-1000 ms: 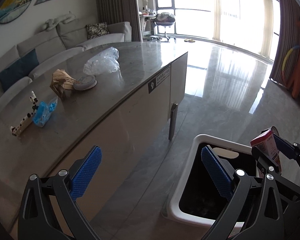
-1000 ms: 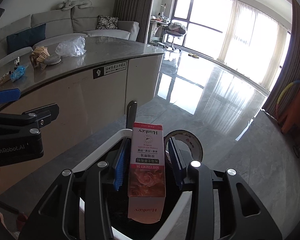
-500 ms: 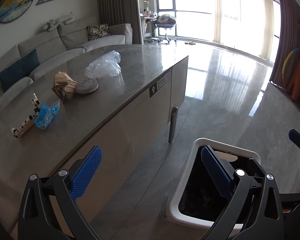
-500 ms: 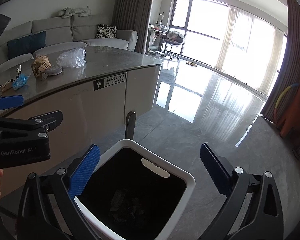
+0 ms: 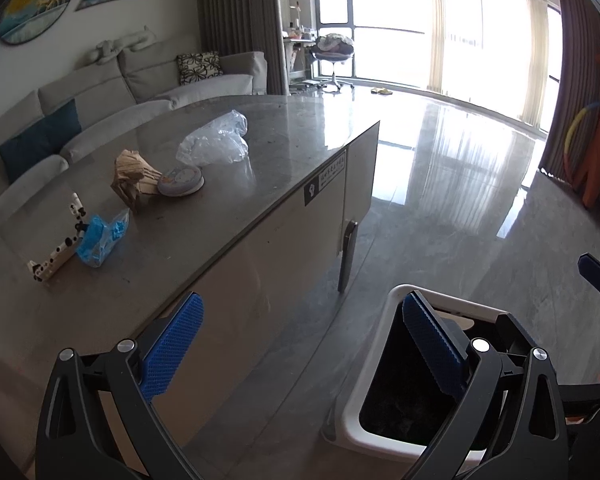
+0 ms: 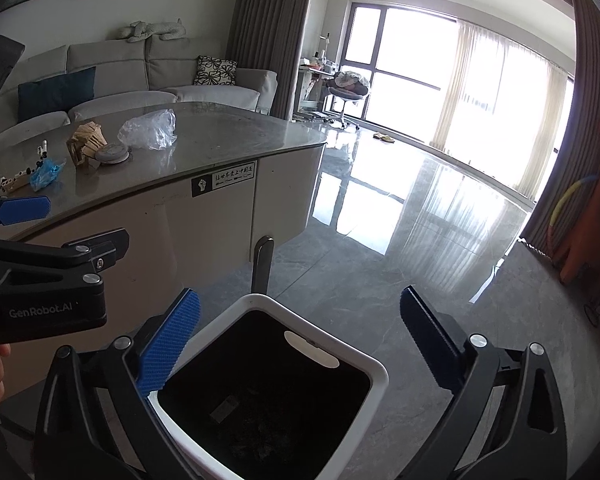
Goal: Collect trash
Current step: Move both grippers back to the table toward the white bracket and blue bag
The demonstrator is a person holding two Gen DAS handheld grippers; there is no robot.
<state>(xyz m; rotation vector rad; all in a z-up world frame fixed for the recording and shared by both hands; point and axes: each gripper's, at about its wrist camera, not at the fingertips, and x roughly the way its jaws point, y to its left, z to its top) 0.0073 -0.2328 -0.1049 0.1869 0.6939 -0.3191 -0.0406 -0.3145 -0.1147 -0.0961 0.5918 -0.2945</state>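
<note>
A white trash bin (image 6: 374, 364) with a black liner stands on the floor beside the table, and my right gripper (image 6: 300, 340) hangs open above its mouth with nothing between the pads. The bin (image 5: 384, 332) also shows at the lower right of the left wrist view, where my left gripper (image 5: 300, 340) is open and empty between table edge and bin. On the grey table (image 5: 236, 200) lie a clear plastic bag (image 5: 216, 144), crumpled brown paper (image 5: 134, 176), a round lid (image 5: 180, 181), a blue wrapper (image 5: 102, 236) and a spotted white stick (image 5: 56, 248).
The table's metal leg (image 6: 262, 264) stands just behind the bin. A grey sofa (image 5: 148, 88) lies beyond the table. Glossy floor (image 6: 420, 216) stretches to the windows, with a swivel chair (image 6: 346, 90) at the far end and an orange toy (image 6: 588, 220) at the right.
My right gripper opened wide and the pink carton it held is gone from between its pads; the bin's dark inside now shows below. The left gripper stayed open and in place.
</note>
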